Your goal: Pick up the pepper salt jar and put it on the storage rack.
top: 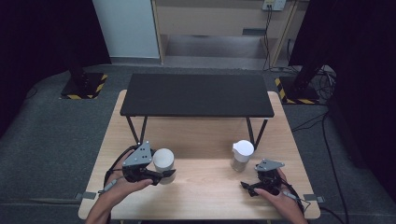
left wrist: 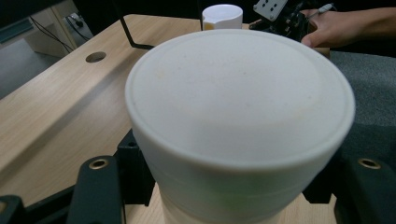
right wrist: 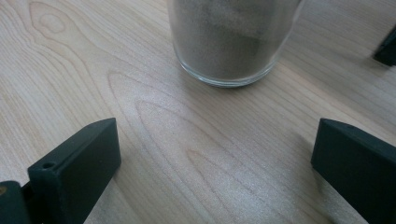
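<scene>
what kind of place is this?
Probably a lab recording bay: dark curtains around a wooden table, hazard-striped stand bases on grey carpet, and a person working a hand-held gripper in each hand.

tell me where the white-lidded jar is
High view: the jar sits front left on the table, clamped in the left claw.

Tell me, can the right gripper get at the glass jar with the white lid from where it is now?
Probably yes. The right gripper is open, and the glass jar stands just ahead of it with only bare table between. The left gripper holds the white container well off to the side.
</scene>
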### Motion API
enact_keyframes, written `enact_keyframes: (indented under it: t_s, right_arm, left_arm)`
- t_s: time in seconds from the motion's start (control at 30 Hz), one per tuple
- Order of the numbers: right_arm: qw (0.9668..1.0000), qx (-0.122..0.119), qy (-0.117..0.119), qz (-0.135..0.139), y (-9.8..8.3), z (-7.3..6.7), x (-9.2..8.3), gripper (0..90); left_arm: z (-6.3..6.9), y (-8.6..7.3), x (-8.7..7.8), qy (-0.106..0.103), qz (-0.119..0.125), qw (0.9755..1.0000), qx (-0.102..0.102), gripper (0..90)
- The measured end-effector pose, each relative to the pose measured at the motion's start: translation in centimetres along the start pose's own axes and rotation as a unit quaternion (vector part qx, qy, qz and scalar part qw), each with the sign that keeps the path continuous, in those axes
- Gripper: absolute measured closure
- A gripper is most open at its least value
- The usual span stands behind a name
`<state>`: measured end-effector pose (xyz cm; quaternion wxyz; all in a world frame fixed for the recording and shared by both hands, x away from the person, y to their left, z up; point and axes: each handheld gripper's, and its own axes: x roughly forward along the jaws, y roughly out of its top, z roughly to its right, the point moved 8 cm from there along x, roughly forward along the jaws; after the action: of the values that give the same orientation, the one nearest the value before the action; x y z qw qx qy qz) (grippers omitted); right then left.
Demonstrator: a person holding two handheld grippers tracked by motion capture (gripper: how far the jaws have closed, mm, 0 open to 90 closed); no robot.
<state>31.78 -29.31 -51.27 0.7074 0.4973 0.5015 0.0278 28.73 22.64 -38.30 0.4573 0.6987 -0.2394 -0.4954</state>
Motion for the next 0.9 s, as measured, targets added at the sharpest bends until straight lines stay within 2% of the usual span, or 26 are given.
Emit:
enact_keyframes:
  t_s: [0.13, 0.3, 0.53, 0.7, 0.9]
  right_arm:
    - [1.0, 0.0, 0.0, 0.0, 0.0, 0.0, 0.0, 2.1]
    - [1.0, 0.0, 0.0, 0.0, 0.0, 0.0, 0.0, 2.1]
    - [1.0, 0.0, 0.0, 0.0, 0.0, 0.0, 0.0, 2.1]
    - [1.0, 0.0, 0.0, 0.0, 0.0, 0.0, 0.0, 2.1]
    - [1.0, 0.0, 0.0, 0.0, 0.0, 0.0, 0.0, 2.1]
  left_arm:
    - [-0.4, 0.8, -0.7, 0.0, 0.002, 1.0, 0.001, 34.1]
    - [-0.8, 2.2, -1.9, 0.012, 0.001, 0.9999, 0.006, 34.1]
    - [-1.5, 4.1, -3.4, 0.012, 0.007, 0.9998, 0.013, 34.1]
    - [-2.1, 4.9, -4.1, 0.009, 0.019, 0.9998, 0.008, 34.1]
    - [-2.7, 5.9, -4.4, 0.011, 0.021, 0.9997, 0.006, 34.1]
